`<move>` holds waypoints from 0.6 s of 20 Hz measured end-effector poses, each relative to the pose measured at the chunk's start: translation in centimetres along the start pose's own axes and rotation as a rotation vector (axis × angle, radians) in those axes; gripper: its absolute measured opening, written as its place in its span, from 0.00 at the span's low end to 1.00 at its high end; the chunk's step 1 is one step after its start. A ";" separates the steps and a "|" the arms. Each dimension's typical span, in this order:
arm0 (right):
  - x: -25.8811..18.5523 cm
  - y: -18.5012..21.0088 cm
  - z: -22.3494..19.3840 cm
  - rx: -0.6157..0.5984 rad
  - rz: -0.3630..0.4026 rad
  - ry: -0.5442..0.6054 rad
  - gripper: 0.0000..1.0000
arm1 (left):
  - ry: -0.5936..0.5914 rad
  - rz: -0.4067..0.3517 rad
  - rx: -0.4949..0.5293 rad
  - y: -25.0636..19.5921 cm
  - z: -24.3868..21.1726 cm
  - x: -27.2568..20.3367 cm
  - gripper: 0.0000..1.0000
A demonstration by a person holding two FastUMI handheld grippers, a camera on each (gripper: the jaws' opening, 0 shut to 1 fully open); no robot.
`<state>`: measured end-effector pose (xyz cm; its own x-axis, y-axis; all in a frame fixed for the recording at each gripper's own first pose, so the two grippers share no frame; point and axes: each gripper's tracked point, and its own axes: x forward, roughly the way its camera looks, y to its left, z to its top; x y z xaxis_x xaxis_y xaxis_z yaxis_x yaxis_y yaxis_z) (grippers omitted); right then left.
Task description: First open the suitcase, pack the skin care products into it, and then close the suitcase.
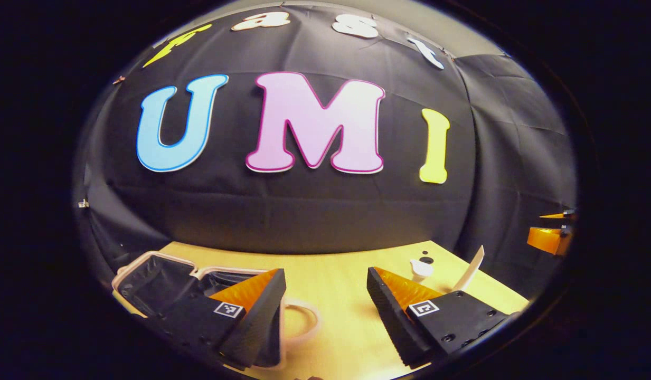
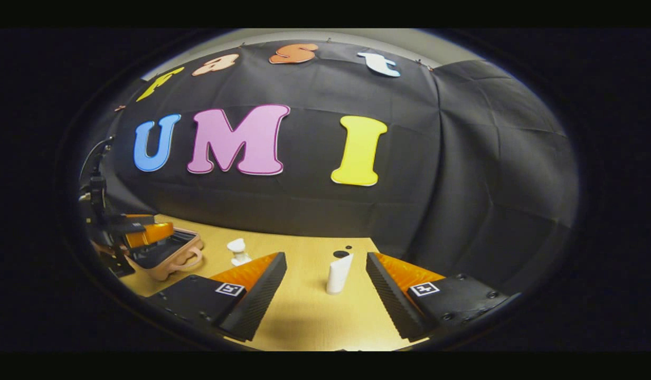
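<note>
**A:** What are the grippers doing?

**B:** The right gripper point(image 2: 326, 287) is spread wide and empty, hovering low over the table point(image 2: 304, 316). Directly between and just beyond its fingers stands a white tube point(image 2: 338, 273), upright with a slight lean. The left gripper point(image 1: 326, 303) is also spread and holds nothing.

**A:** Where is the suitcase?

**B:** In the right gripper view the pink suitcase point(image 2: 167, 256) lies to the far left with its lid open and its dark lining showing, the left gripper above it. In the left gripper view its rim and handle lie beneath the left finger. A small white jar point(image 2: 237, 252) stands on the table between the suitcase and the tube.

**A:** Which step is this?

**B:** Opening looks done and packing seems to be starting. The next move likely calls for the right gripper to advance, pinch the tube, and carry it left into the suitcase.
</note>
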<state>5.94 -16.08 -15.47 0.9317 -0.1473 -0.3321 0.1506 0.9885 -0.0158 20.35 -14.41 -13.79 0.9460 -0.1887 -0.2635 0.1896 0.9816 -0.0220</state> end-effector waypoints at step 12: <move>2.7 -2.8 -7.7 0.017 0.010 0.099 0.98 | 0.182 -0.124 0.044 -11.6 -12.6 10.5 0.98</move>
<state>5.48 -19.02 -23.60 0.8961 -0.1321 -0.4237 0.1476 0.9890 0.0036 24.81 -27.45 -28.49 0.8522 -0.2959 -0.4314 0.3171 0.9481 -0.0239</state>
